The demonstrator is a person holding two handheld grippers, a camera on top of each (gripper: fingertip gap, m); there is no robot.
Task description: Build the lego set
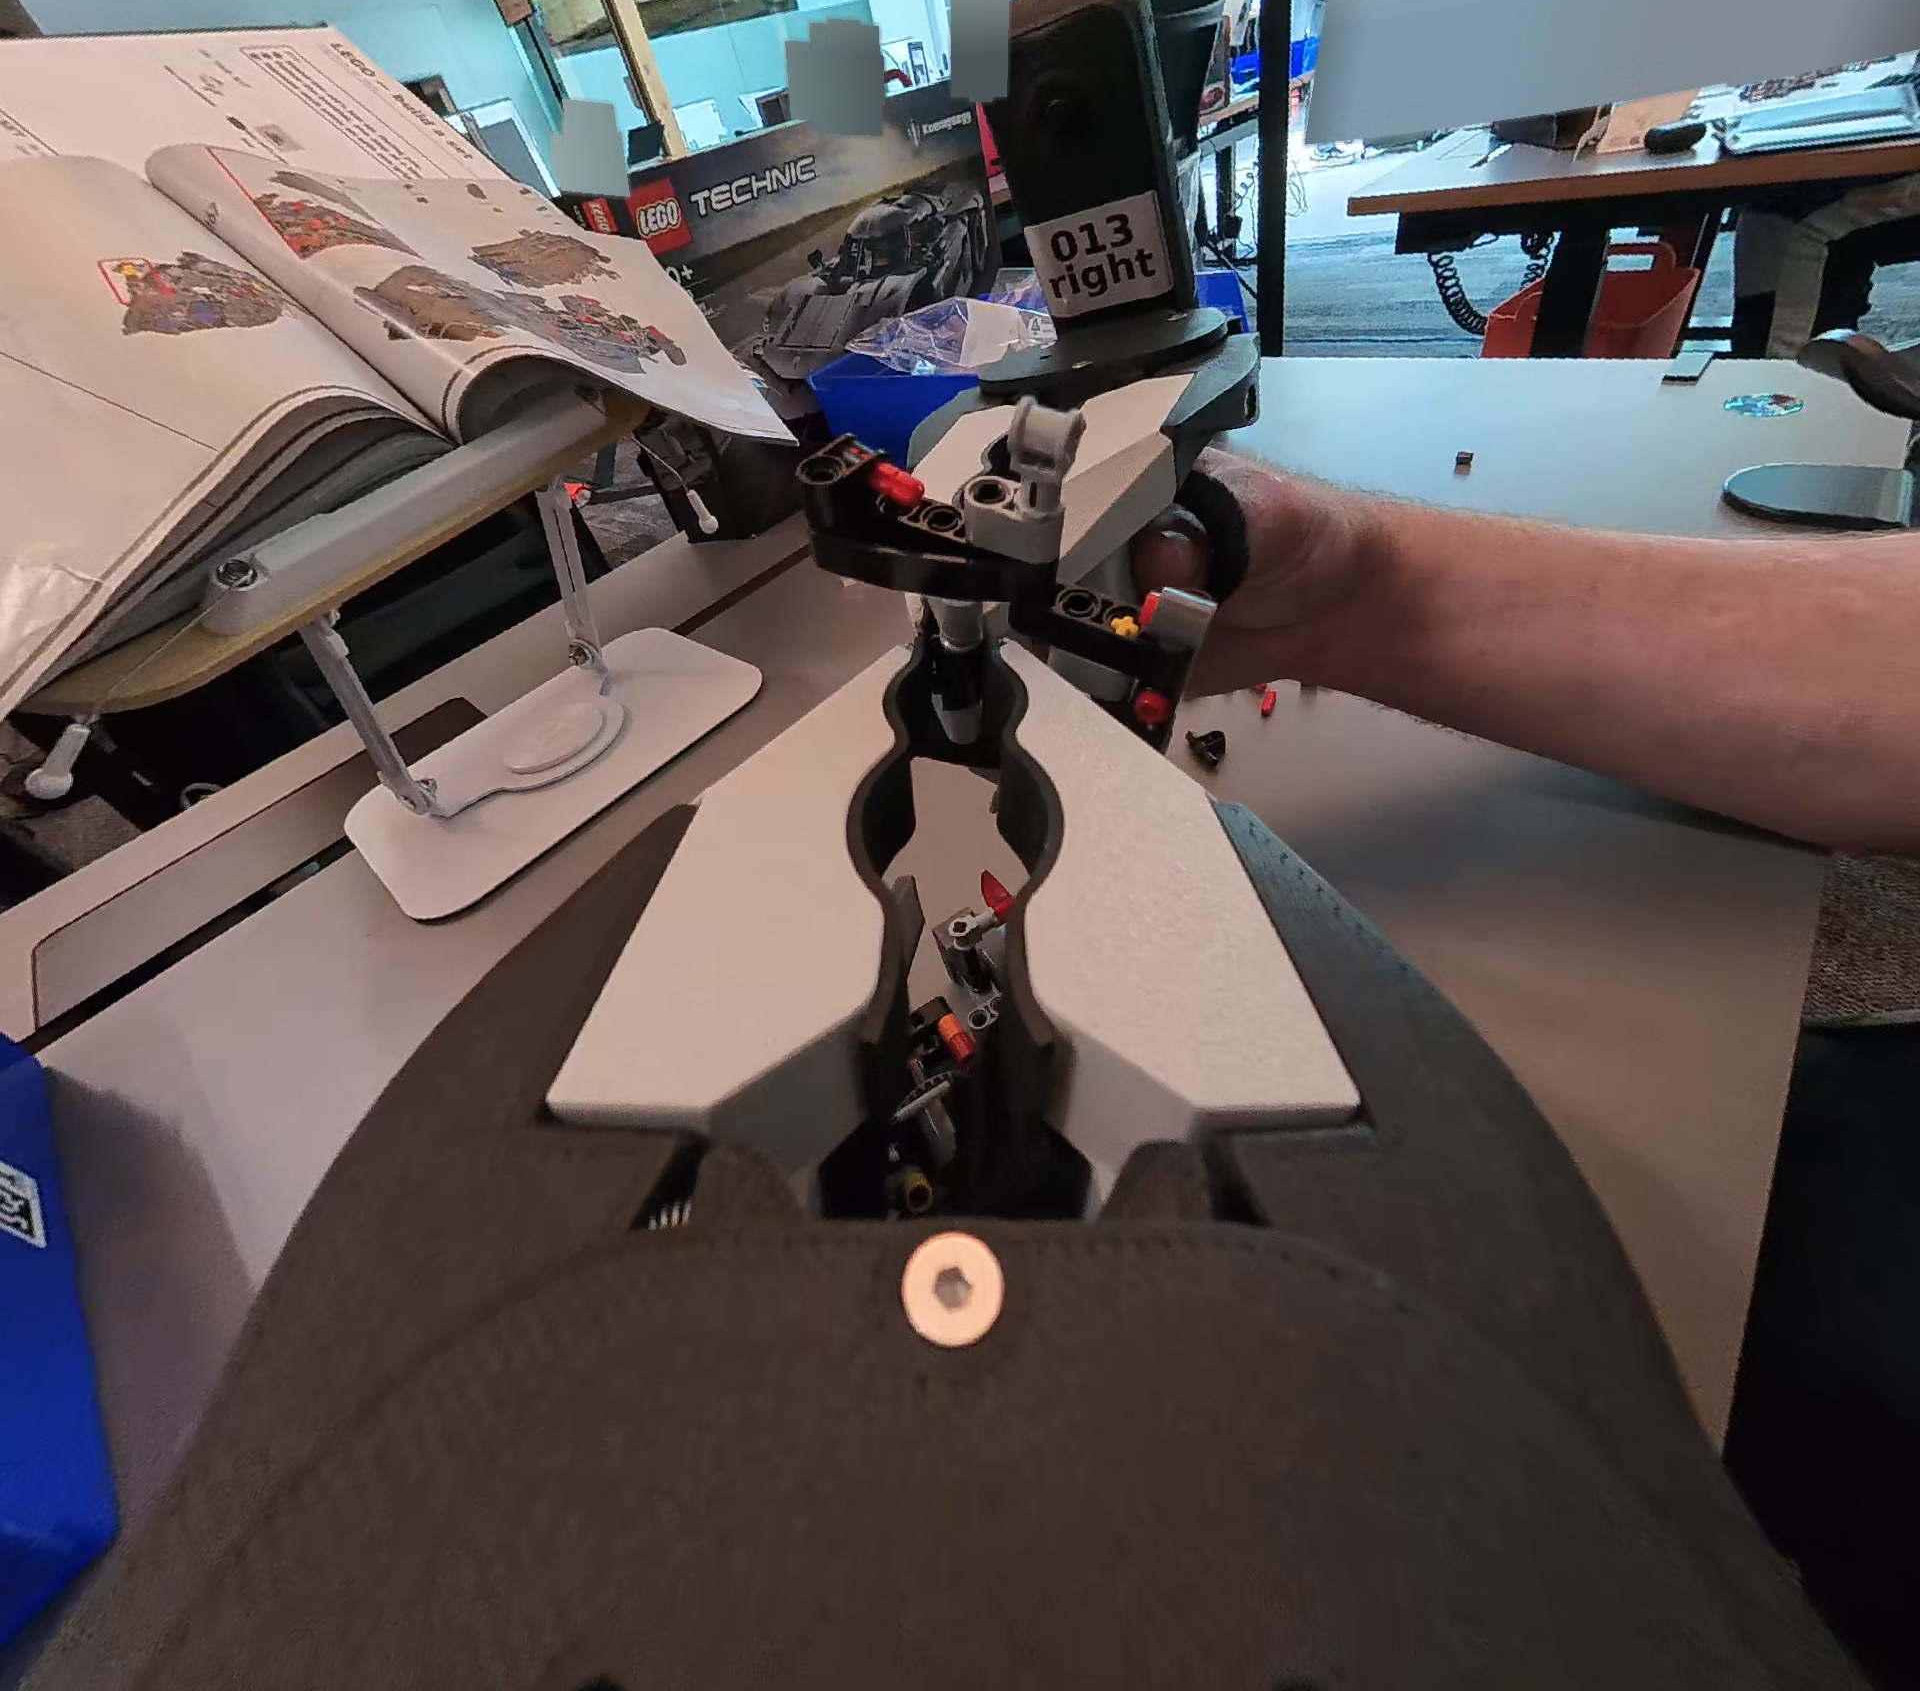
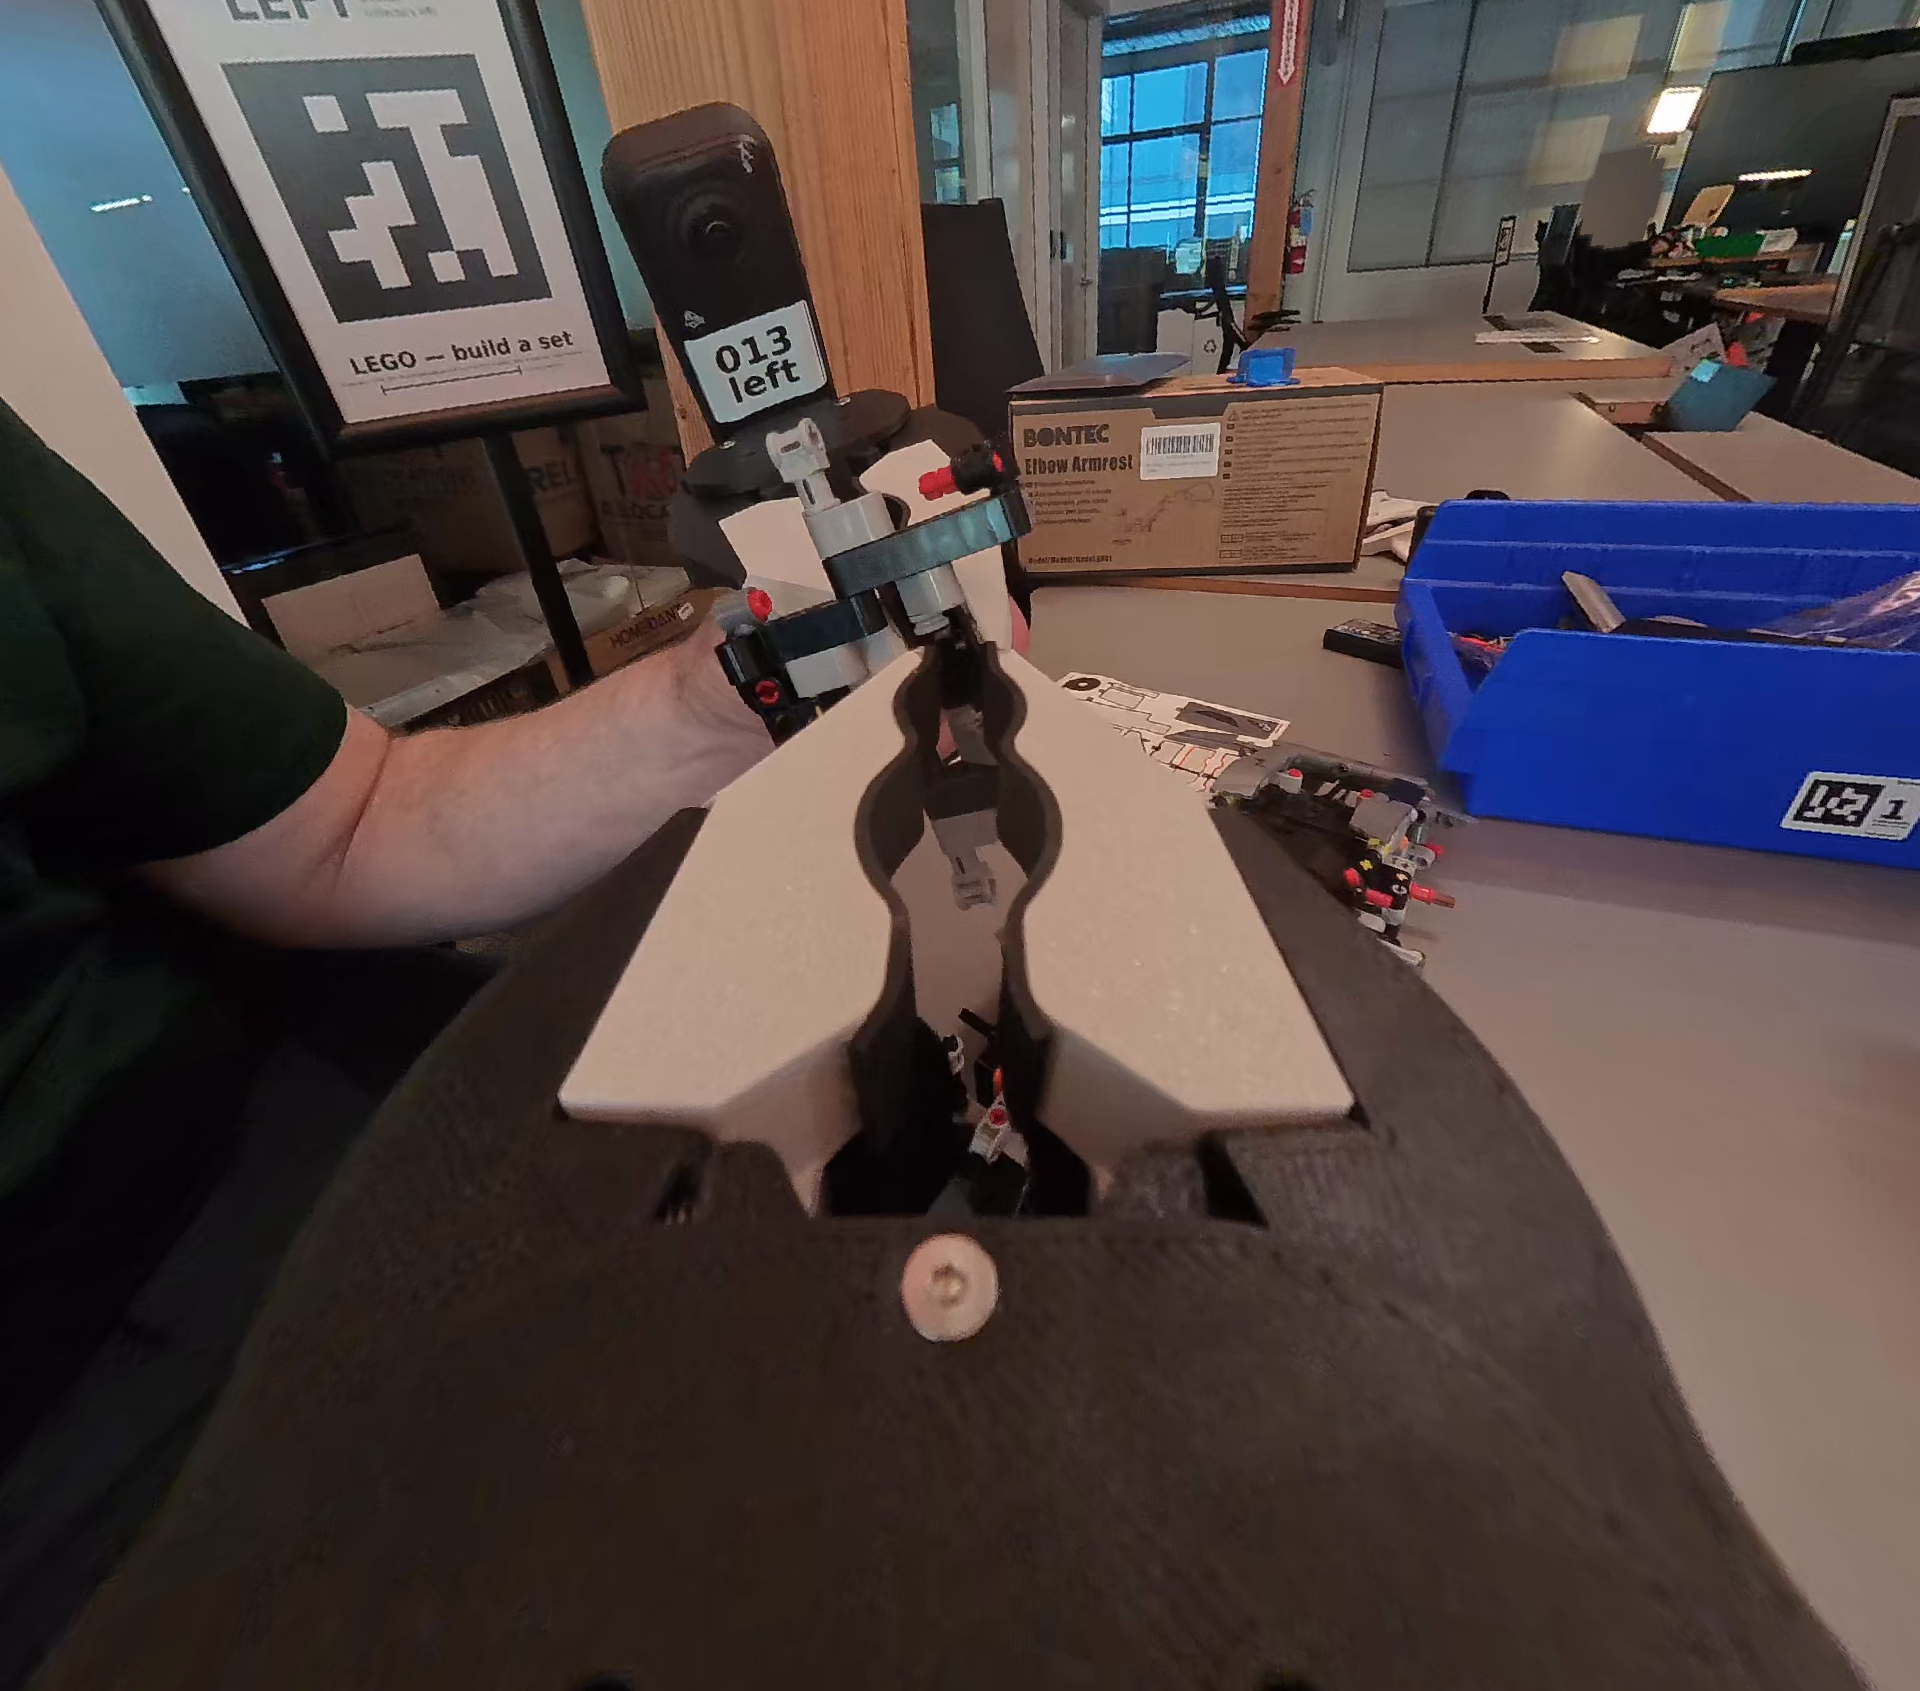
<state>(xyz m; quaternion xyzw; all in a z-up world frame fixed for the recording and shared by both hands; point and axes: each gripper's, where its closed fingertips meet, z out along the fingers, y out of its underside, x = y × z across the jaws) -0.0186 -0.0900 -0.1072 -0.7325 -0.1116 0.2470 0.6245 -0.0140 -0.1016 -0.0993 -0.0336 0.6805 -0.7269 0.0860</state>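
A small Lego sub-assembly (image 1: 914, 535) of black beams, grey cylinder parts and red pins hangs in the air between my two grippers, which face each other. My left gripper (image 1: 951, 649) is shut on its lower grey-and-black stem. My right gripper (image 2: 951, 644) is shut on the same sub-assembly (image 2: 914, 545) from the opposite side. Each gripper also shows in the other's view: the right one (image 1: 1029, 488) and the left one (image 2: 862, 540), each with a hand behind it. A larger part-built model (image 2: 1340, 831) lies on the table to the right.
An open instruction book (image 1: 312, 291) rests on a stand at the left, with the set's box (image 1: 810, 228) behind it. A blue parts bin (image 2: 1662, 654), a sticker sheet (image 2: 1174, 727) and a cardboard box (image 2: 1195, 478) are on the table. Small loose pieces (image 1: 1205, 742) lie below the grippers. My left and right fingertips are right by each other. About 20 centimetres separates my left fingertips from the larger part-built model (image 2: 1340, 831).
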